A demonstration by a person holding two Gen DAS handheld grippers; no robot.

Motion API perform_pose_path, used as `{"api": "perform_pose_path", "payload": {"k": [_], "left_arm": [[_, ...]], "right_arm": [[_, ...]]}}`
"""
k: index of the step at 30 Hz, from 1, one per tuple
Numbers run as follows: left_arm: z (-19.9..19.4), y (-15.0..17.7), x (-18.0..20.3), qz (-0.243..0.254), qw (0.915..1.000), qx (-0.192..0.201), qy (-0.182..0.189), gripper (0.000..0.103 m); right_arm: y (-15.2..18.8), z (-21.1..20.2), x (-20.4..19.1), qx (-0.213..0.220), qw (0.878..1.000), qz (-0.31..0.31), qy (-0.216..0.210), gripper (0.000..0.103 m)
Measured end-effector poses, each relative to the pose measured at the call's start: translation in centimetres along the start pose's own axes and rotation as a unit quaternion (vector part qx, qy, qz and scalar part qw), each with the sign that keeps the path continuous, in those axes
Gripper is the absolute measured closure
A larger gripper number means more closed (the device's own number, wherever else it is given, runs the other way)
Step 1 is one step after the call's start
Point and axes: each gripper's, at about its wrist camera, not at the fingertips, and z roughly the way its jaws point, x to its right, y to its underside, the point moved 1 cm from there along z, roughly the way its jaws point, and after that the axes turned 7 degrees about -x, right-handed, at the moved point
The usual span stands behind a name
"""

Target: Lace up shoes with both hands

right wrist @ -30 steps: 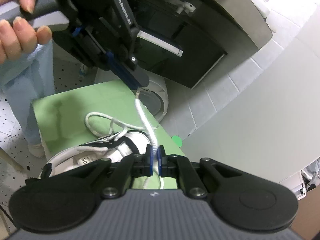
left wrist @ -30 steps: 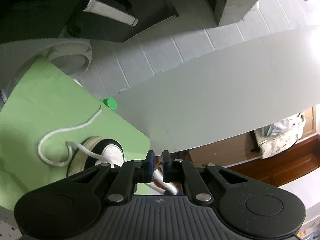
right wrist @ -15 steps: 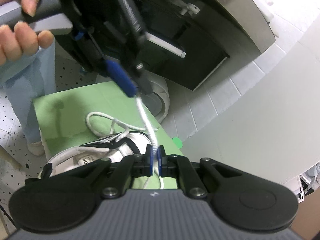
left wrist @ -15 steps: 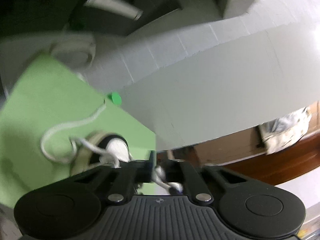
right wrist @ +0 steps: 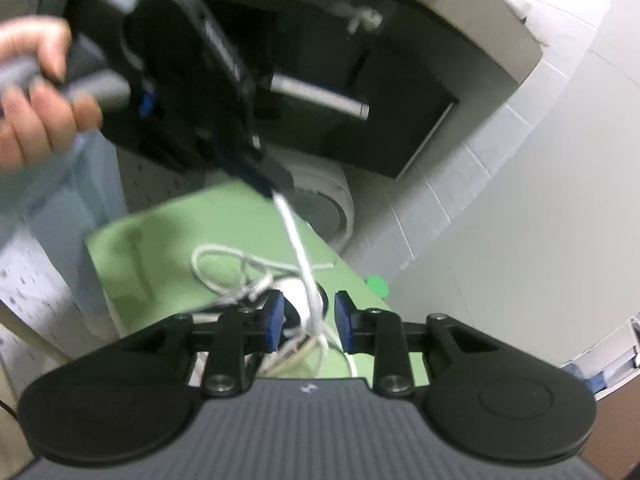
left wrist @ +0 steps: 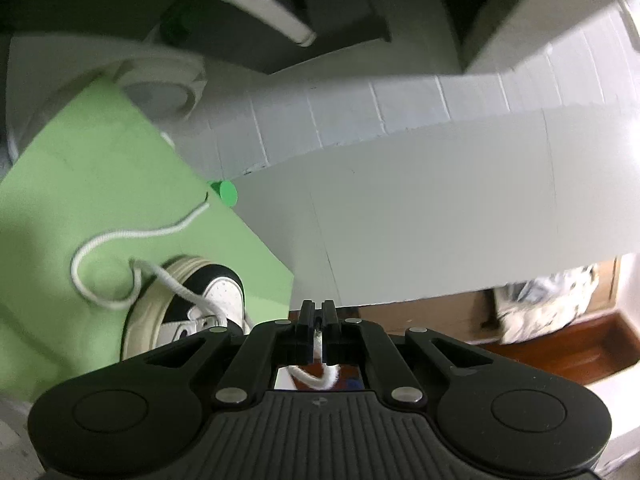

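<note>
The left gripper (left wrist: 318,314) has its fingers together, clamped on the white lace (left wrist: 318,376); a short loop of that lace shows just behind the pads in the left wrist view. From the right wrist view the same gripper (right wrist: 276,184) hangs above the mat, held by a hand (right wrist: 36,96), and the lace (right wrist: 300,248) runs taut from its tips down and toward the camera.

The right gripper (right wrist: 308,320) has just been opening: its blue-padded fingers (right wrist: 275,320) now stand apart, and the lace passes between them without either pad pressing on it.

The shoe (left wrist: 192,312), white and black with a pale sole, lies on a green mat (left wrist: 80,184) that covers the tabletop. In the left wrist view its toe points away from the camera, toward the mat's far side. In the right wrist view the shoe is mostly hidden behind the right gripper's fingers, and this frame is blurred. Another length of lace (left wrist: 120,248) lies slack on the mat beside the shoe's toe, curling into an open loop and ending near the mat's far corner. A small green disc (left wrist: 224,192) sits just beyond that corner. A light blue sleeve (right wrist: 52,184) hangs below the hand.
</note>
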Motion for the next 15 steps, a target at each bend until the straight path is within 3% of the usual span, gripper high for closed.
{"api": "perform_pose_path", "payload": {"k": [6,9,12,15], "left_arm": [[0.4,0.5,1.5,0.061,0.9979,-0.008,-0.019,0.100],[0.4,0.8,1.9,0.079,0.9965,-0.008,-0.026,0.100],[0.4,0.8,1.9,0.081,0.9963,-0.007,-0.028,0.100],[0.5,0.7,1.9,0.078,0.9966,-0.007,-0.027,0.100]], "right_arm": [[-2.1,-0.4,-0.7,0.014,1.000,-0.013,0.005,0.063],[-3.1,0.4,-1.3,0.004,0.999,-0.037,0.020,0.069],[-3.6,1.0,-1.6,-0.010,0.999,-0.045,0.029,0.086],[-3.9,1.1,-2.0,-0.009,0.998,-0.053,0.032,0.086]]}}
